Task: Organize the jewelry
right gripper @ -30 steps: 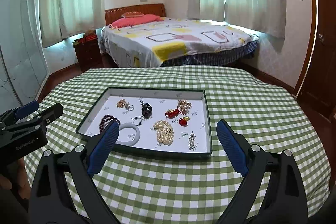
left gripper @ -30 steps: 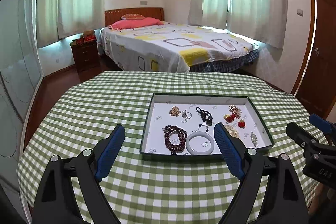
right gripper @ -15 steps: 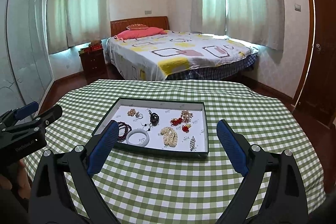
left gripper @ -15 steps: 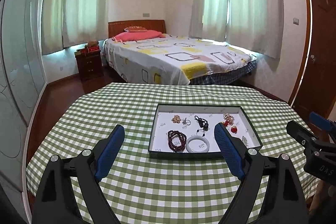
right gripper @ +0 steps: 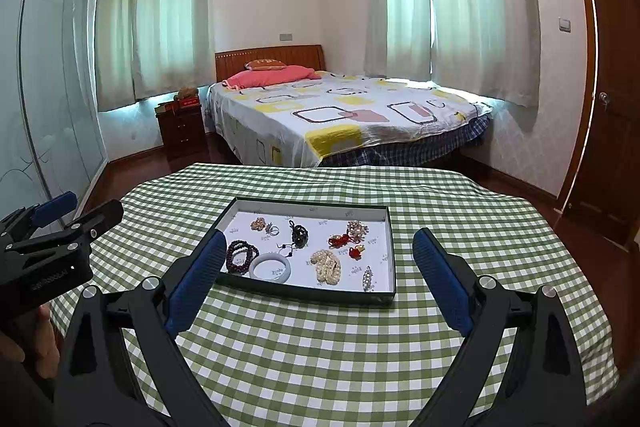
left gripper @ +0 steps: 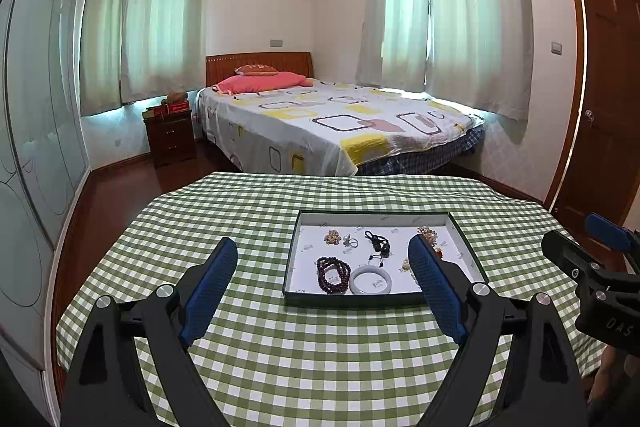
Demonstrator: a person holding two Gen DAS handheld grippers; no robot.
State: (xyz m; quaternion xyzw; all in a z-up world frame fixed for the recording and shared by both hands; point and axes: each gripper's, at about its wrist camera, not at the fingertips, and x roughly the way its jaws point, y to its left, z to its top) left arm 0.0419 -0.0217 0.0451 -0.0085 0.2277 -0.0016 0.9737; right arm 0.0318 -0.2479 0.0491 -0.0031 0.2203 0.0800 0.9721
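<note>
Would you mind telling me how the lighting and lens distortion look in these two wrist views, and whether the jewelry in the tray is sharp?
Left wrist view: backlit curtains glow, door frame bows from fisheye, and the white bangle in the tray is sharp.
Right wrist view: same window glow, wardrobe edges curve, pearl necklace is crisp, no glare.

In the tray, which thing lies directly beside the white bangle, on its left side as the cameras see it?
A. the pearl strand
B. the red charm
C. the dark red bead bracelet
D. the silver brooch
C: the dark red bead bracelet touches the left edge of the white bangle near the tray front wall.
</note>
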